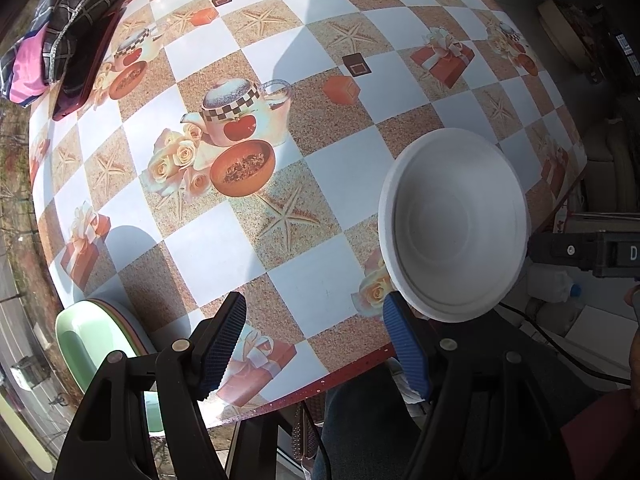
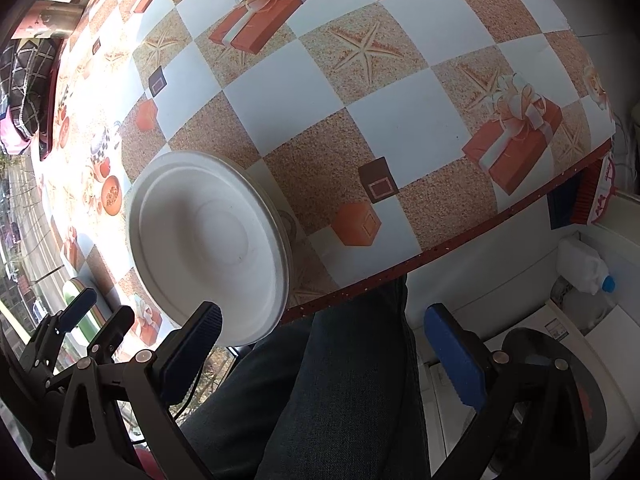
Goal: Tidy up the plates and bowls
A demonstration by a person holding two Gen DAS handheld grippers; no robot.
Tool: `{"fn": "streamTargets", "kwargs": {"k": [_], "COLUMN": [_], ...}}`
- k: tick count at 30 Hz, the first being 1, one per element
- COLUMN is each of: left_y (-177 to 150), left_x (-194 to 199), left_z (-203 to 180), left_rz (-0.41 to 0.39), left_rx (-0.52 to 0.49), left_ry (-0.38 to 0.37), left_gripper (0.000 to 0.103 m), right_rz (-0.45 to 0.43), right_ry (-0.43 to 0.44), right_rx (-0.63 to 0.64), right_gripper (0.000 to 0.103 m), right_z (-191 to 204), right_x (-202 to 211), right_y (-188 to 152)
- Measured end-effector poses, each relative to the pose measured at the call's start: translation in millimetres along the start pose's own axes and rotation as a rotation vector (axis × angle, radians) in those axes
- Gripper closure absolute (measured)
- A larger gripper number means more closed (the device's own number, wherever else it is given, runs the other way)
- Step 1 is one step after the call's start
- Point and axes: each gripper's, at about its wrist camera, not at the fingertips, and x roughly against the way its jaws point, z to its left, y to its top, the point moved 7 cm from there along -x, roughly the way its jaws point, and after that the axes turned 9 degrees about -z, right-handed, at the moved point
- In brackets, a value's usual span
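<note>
A white bowl stands on the patterned tablecloth close to the table's near edge; its rim looks doubled, as if another bowl sits under it. A stack of coloured plates, pale green on top, lies at the near left corner. My left gripper points down over the table edge between the plates and the bowl, open, nothing between its fingers. My right gripper hangs open just off the table edge, over a person's leg, its left finger beside the bowl's near rim.
A dark red tray with a checked fabric bag sits at the far left of the table. A person's leg in dark jeans is under the edge. A white jug and a washing machine stand to the right.
</note>
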Motion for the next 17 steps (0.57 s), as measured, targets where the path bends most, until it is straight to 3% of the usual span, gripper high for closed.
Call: {"fn": "streamTargets", "kwargs": {"k": [17], "left_y": [0.6], "left_x": [1.1], "left_z": [-6.3], "left_rz": [0.002], "left_rx": [-0.018], "left_ry": [-0.001], "left_gripper": [0.028], "right_rz": [-0.009], "right_ry": [-0.006], "right_rx": [0.025], "right_gripper": [0.001], "right_z": [1.7], "right_x": [1.8], "right_y": [0.5]}}
